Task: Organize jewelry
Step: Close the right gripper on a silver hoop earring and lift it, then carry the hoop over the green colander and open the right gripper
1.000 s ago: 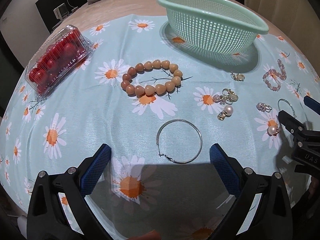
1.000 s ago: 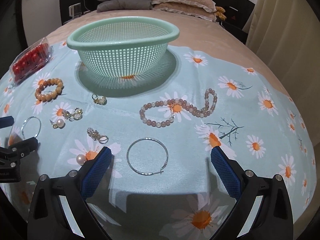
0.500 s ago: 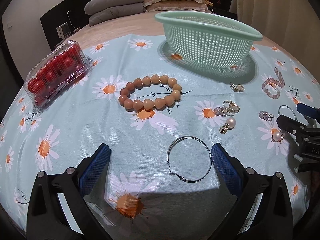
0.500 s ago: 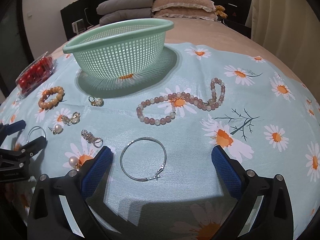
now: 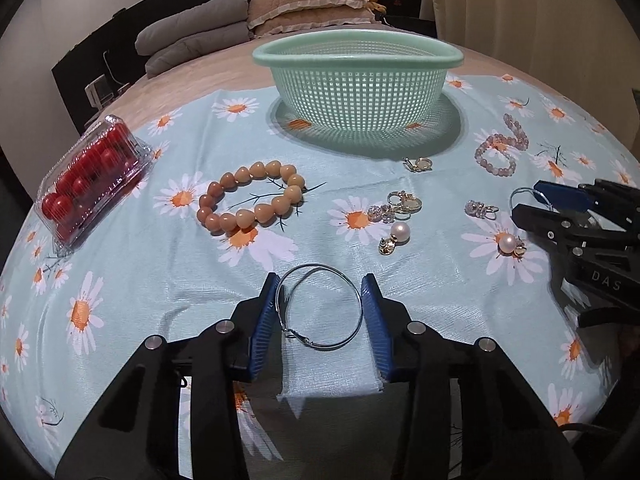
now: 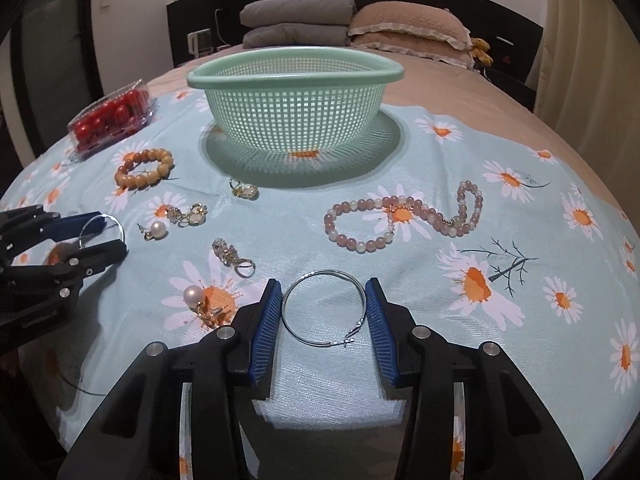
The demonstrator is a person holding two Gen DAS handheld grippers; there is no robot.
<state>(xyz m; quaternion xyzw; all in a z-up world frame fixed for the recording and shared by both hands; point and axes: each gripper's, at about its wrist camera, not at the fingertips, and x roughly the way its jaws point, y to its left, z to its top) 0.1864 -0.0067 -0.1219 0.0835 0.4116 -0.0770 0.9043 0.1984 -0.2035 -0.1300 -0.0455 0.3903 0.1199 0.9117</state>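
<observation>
Closing on a silver hoop earring (image 5: 320, 307): left gripper (image 5: 322, 322), blue pads (image 5: 264, 320) on either side of the ring, jaws partly narrowed, left pad at the wire's edge, right pad just beside it; firm contact not clear. Lying flat on the daisy-print cloth (image 5: 120, 264), clasp end toward the camera.

Closing likewise around a second silver hoop (image 6: 324, 309): right gripper (image 6: 323, 322), pads bracketing the ring closely, touching or nearly so, ring flat on the cloth, clasp at the near right.

Working outward in the left view: pearl drop earring (image 5: 394, 238) just beyond the hoop to the right, gold-and-crystal earring (image 5: 398, 206) behind it, tan bead bracelet (image 5: 250, 200) further left. Sitting well back at centre: mint green basket (image 5: 356, 60), upright. Resting at the far left edge: clear box of red beads (image 5: 86, 176).

Working outward in the right view: pearl earring on a daisy (image 6: 200, 300) near the left pad, small crystal earring (image 6: 232, 258) beyond it, pink bead bracelet (image 6: 404, 218) lying looped to the right, small gold earring (image 6: 244, 191) at the basket's shadow.

Showing at the side of each view: the opposite gripper, its fingertips around the other hoop.
</observation>
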